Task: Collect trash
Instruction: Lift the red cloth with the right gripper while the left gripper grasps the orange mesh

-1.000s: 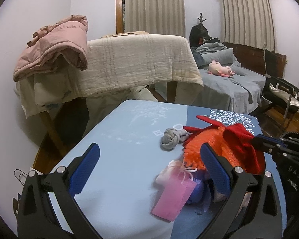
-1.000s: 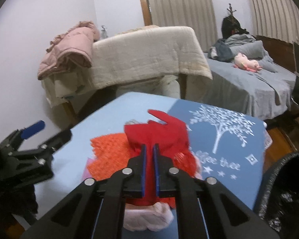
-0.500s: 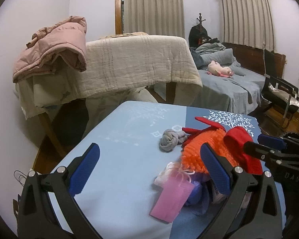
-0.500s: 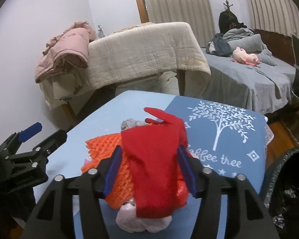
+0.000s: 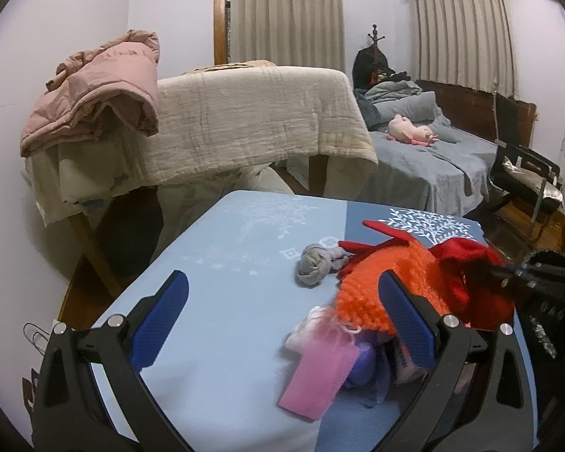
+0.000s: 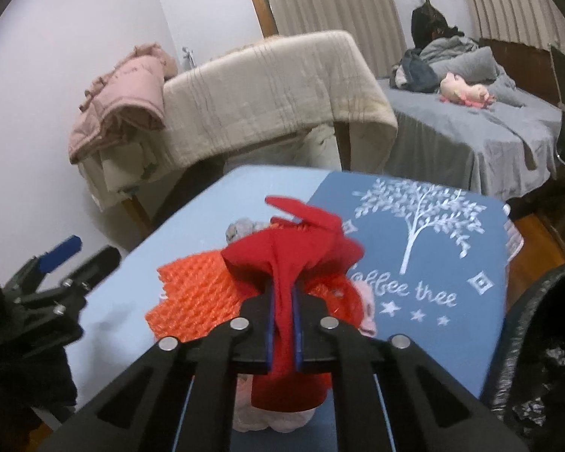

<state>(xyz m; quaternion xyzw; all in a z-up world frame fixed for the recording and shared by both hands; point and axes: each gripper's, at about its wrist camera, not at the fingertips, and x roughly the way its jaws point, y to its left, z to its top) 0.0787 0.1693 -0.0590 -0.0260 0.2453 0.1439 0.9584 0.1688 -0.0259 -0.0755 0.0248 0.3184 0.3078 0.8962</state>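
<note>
A pile of trash lies on the blue table (image 5: 222, 263): a red cloth (image 6: 293, 260), an orange knitted piece (image 6: 196, 293), a grey knotted rag (image 5: 314, 265), a pink paper bag (image 5: 320, 380) and pale pink and purple bits. My right gripper (image 6: 282, 324) is shut on a fold of the red cloth (image 5: 467, 263), pinched between its blue pads. In the left wrist view it shows at the right (image 5: 508, 280). My left gripper (image 5: 282, 324) stands open in front of the pile, with nothing between its fingers. Its right finger (image 5: 406, 320) hides part of the orange piece (image 5: 388, 282).
A black bin bag (image 6: 546, 342) gapes at the table's right edge. Behind the table a rack carries a beige blanket (image 5: 252, 120) and a pink jacket (image 5: 101, 86). A grey bed (image 5: 433, 165) with a pink plush toy lies at the back right, beside a black chair (image 5: 523, 180).
My right gripper's jaws went wide around the red cloth half a second ago and have closed on a fold of it again. My left gripper has stayed put and open.
</note>
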